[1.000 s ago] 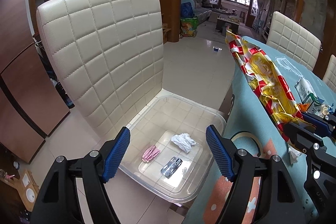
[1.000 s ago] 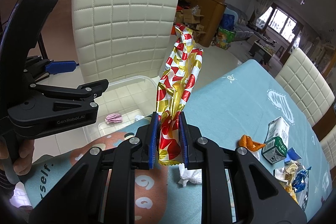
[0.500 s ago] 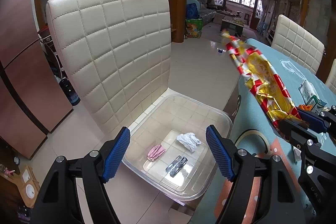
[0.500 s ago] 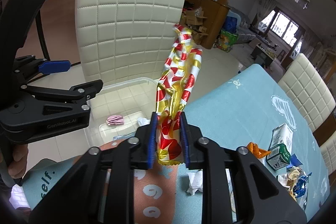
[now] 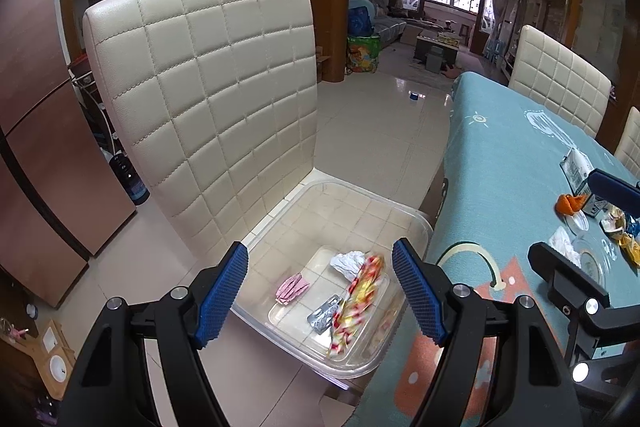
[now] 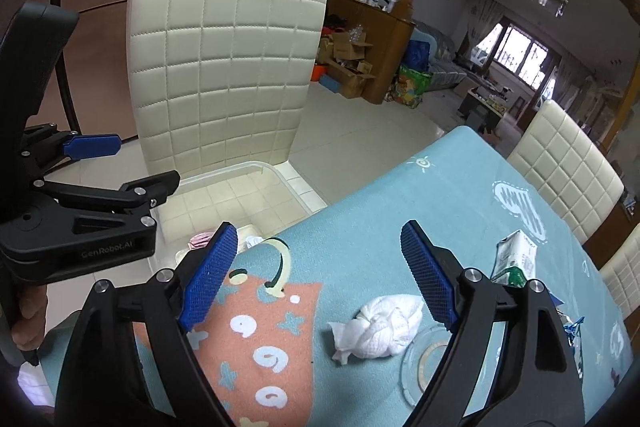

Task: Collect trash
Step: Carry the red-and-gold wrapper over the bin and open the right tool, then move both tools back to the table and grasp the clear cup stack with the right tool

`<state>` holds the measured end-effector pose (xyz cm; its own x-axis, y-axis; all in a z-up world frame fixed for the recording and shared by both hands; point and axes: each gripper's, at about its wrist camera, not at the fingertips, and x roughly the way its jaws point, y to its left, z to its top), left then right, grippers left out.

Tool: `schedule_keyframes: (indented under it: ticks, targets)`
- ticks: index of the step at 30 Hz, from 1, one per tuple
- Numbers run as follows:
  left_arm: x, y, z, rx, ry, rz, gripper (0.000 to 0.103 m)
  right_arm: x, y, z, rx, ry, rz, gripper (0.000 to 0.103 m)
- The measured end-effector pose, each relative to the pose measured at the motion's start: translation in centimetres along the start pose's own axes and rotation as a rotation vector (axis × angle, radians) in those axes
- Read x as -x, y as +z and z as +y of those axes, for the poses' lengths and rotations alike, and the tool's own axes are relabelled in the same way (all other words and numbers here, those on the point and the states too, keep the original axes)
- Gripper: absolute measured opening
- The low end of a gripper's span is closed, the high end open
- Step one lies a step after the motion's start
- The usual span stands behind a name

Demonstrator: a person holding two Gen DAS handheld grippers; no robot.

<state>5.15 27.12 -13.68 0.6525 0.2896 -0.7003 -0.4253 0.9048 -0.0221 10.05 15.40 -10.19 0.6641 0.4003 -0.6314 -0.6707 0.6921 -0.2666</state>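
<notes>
A clear plastic bin point(image 5: 416, 223) sits on the seat of a cream chair beside the table. A red-and-gold foil wrapper point(image 5: 356, 295) lies inside it, blurred, with a white crumpled tissue point(image 5: 348, 261), a pink scrap point(image 5: 292, 289) and a silver blister pack point(image 5: 324, 315). My left gripper point(image 5: 320, 291) is open and empty above the bin. My right gripper point(image 6: 320, 279) is open and empty over the table edge, above a white tissue wad point(image 6: 380, 331). The bin's rim point(image 6: 256, 167) shows past the left gripper body in the right wrist view.
The table has a teal cloth point(image 6: 400, 195) with an orange patch. A milk carton point(image 6: 516, 259), an orange peel point(image 5: 570, 203), foil wrappers point(image 5: 624, 227) and a clear lid point(image 6: 424, 359) lie on it. More cream chairs point(image 6: 564, 167) stand at the far side.
My right gripper has opened and let go of the red-and-gold wrapper, which has dropped into the bin. The left gripper stays open over the bin.
</notes>
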Motion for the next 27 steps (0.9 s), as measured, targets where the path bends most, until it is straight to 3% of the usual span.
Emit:
schedule_keyframes:
  ticks: [9, 15, 19, 23, 27]
  targets:
    - [1.9, 0.2, -1.7, -0.038, -0.021, -0.031, 0.073, 2.1, -0.4, -1.5, -0.042, -0.031, -0.028, 0.084]
    - [3.4, -0.2, -4.9, -0.101, -0.069, -0.035, 0.073, 3.6, -2.2, -3.8, -0.096, -0.07, -0.023, 0.084]
    - [4.4, -0.3, -7.3, -0.145, -0.127, -0.037, 0.073, 4.9, -4.1, -6.5, -0.153, -0.111, -0.012, 0.084]
    - [5.3, -0.5, -10.1, -0.174, -0.231, -0.02, 0.077, 6.3, -6.6, -10.0, -0.23, -0.155, 0.009, 0.086]
    - [6.3, -1.1, -13.5, -0.234, -0.274, -0.026, 0.077, 7.9, -9.7, -14.1, -0.321, -0.212, 0.038, 0.087]
